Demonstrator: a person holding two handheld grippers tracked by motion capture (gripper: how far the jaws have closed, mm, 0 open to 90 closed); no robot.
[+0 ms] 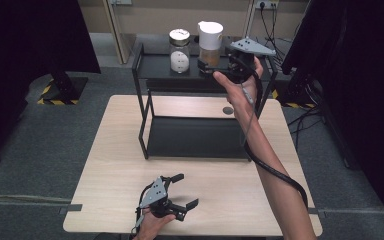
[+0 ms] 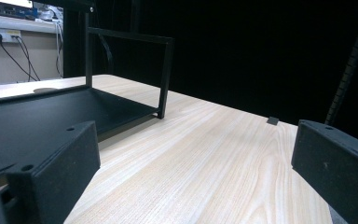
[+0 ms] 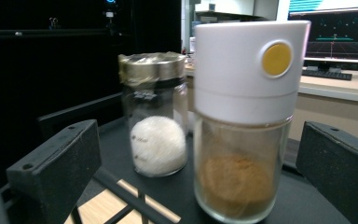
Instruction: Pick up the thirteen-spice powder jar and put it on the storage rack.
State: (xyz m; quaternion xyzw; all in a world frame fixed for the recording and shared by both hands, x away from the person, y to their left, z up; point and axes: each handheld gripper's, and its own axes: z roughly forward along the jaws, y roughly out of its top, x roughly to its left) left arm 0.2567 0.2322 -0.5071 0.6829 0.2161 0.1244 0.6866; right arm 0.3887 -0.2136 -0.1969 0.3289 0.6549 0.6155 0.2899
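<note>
A: Nearest the person, what was the left gripper (image 1: 184, 191) doing?

B: It rested low over the pale wooden table (image 1: 120, 170), jaws spread wide with nothing between them. Its own view looked across bare wood toward the lower shelf of the black metal two-tier rack (image 2: 74, 107).

A: And farther off?

B: The right gripper (image 1: 207, 67) was raised to the rack's top shelf (image 1: 155, 62), its jaws as wide apart as they go. They flanked the clear glass jar with the tall white cap and yellow button, holding brown powder (image 3: 244, 126), but the pads stood off from the glass on both sides.

A: So was that jar placed or about to be taken?

B: I'd judge it was set down: it stood upright on the top shelf, just beside the glass jar with the silver lid and white grains (image 3: 156, 116), which sat a little farther back.

A: What was left?

B: Probably only drawing the right gripper clear. The lower shelf held nothing, so more items may have been due, though I couldn't tell.
</note>
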